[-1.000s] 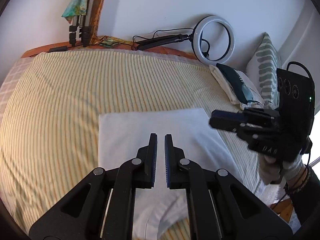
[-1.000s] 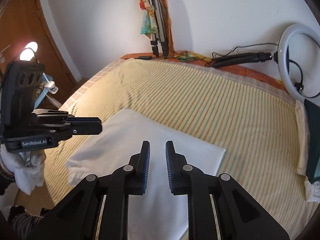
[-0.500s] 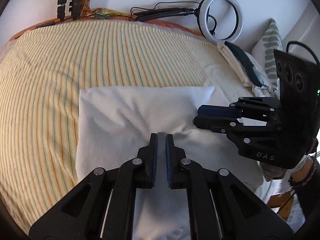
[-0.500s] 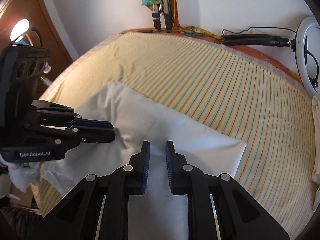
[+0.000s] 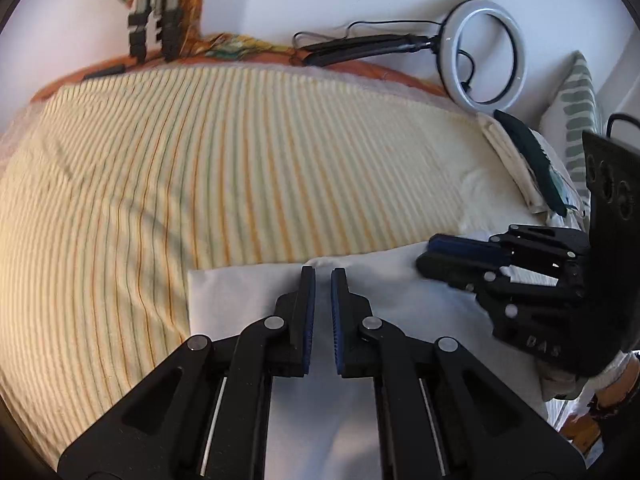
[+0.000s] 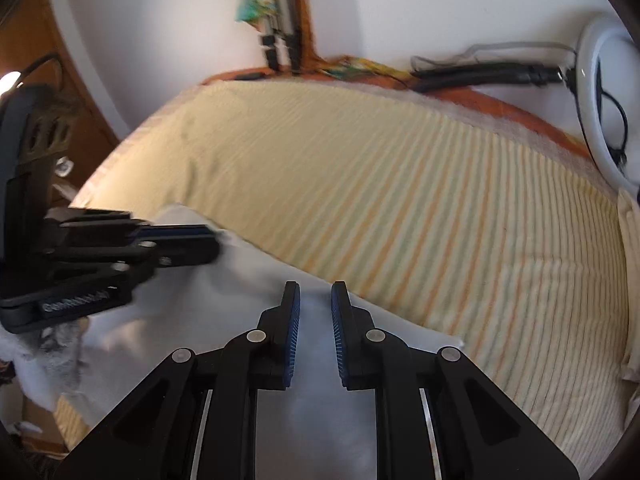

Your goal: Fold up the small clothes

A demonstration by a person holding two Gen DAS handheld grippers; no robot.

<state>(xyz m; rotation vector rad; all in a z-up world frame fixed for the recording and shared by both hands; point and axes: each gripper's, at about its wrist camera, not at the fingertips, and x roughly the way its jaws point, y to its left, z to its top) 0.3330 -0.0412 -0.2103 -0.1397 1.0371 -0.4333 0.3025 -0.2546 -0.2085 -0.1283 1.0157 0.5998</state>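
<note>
A white garment (image 5: 240, 292) lies on the yellow striped bed (image 5: 240, 140). Its far edge rises to meet my left gripper (image 5: 323, 270), whose jaws are shut on that edge with only a sliver between the pads. Just to the right, my right gripper (image 5: 424, 256) pinches the same edge. In the right wrist view the right gripper (image 6: 316, 286) stands nearly closed, with white garment (image 6: 240, 300) filling the narrow gap. The left gripper (image 6: 214, 242) holds the edge at the left. The cloth under both grippers is hidden by their arms.
A ring light (image 5: 484, 52) and its black arm rest at the bed's far side. A patterned pillow (image 5: 576, 112) and folded cloths (image 5: 532, 160) sit at the right. Tripod legs (image 5: 152, 20) lean on the wall. A gloved hand (image 5: 608, 368) holds the right gripper.
Both grippers have sunk toward the bed together. The garment's far edge, which lay beyond the fingertips earlier, now sits right at them. The jaws have not changed.
</note>
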